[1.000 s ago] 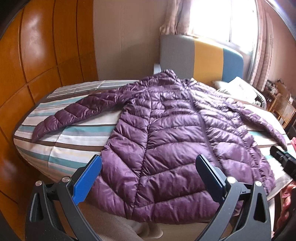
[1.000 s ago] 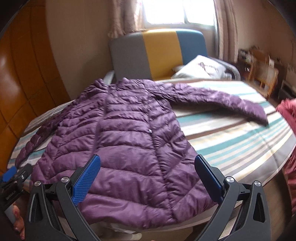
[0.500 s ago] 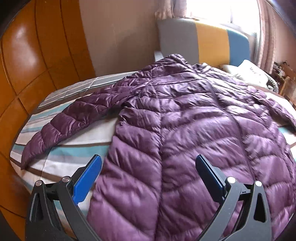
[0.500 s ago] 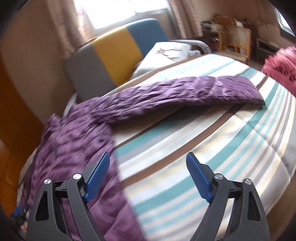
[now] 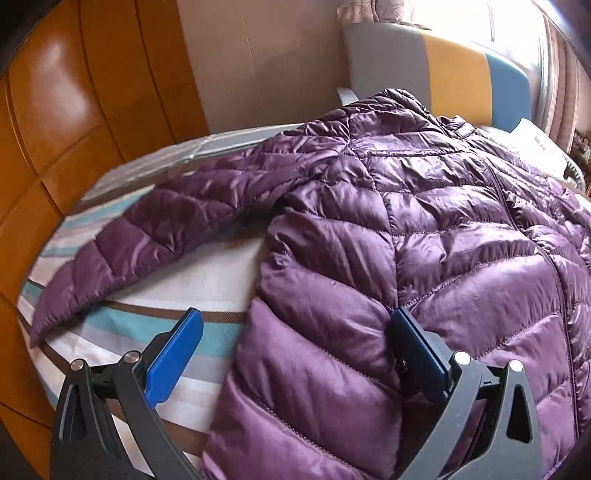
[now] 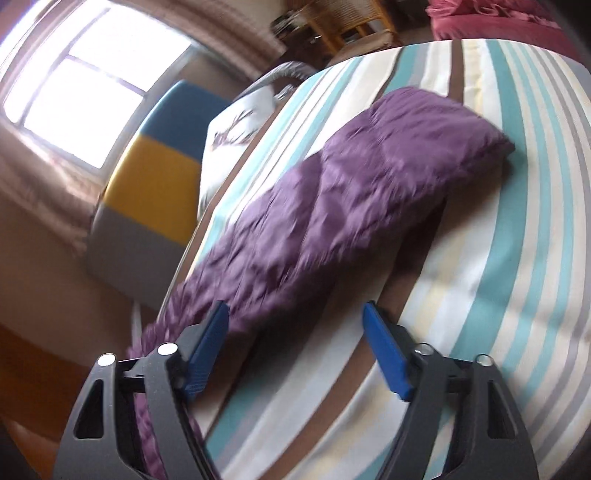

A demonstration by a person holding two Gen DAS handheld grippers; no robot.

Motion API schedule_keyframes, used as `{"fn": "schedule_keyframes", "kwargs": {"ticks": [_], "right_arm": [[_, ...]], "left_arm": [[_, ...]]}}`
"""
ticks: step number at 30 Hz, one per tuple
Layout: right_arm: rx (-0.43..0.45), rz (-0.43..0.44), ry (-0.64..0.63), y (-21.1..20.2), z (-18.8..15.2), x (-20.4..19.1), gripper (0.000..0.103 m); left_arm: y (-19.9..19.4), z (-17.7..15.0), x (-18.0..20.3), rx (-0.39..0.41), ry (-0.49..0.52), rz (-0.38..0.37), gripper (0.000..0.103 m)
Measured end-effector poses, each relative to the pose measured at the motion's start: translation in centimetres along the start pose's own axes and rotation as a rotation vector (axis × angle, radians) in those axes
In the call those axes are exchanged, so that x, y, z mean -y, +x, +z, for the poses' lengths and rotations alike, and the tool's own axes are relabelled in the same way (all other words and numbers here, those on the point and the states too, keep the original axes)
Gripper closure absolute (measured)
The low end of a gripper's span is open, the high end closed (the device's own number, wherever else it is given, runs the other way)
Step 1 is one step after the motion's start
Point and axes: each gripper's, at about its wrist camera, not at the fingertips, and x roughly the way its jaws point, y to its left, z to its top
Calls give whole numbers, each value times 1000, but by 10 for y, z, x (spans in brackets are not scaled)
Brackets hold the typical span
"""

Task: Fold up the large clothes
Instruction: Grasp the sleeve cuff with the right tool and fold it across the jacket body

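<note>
A purple quilted puffer jacket (image 5: pixel 424 236) lies spread flat on a striped bed (image 5: pixel 207 291). Its left sleeve (image 5: pixel 147 240) stretches out toward the bed's left edge. My left gripper (image 5: pixel 295 350) is open and low over the jacket's left side edge; its right finger (image 5: pixel 421 354) presses into the fabric. In the right wrist view, the jacket's right sleeve (image 6: pixel 362 199) lies across the bed (image 6: pixel 498 280), blurred. My right gripper (image 6: pixel 299 350) is open and empty, tilted, just short of the sleeve.
A wooden wardrobe (image 5: pixel 55 110) stands close on the left. A grey, yellow and blue headboard (image 5: pixel 443 70) is at the back, with a white pillow (image 6: pixel 240 125) and a window (image 6: pixel 85 85). A red cloth (image 6: pixel 498 18) and wicker furniture (image 6: pixel 351 18) lie past the bed.
My left gripper has moved forward and down onto the jacket's left side. My right gripper has swung right, tilted and closed in on the right sleeve.
</note>
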Motion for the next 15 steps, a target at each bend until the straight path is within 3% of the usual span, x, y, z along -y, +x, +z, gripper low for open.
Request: {"fn": "schedule_keyframes", "kwargs": {"ticks": [4, 9, 15], "right_arm": [[32, 2, 110, 8, 20, 18, 53], [45, 2, 185, 17, 40, 26, 57], [43, -34, 234, 29, 56, 30, 82]], "left_arm": [[4, -2, -4, -10, -19, -25, 2], [6, -4, -3, -10, -23, -29, 2], [8, -4, -6, -29, -30, -34, 2]]}}
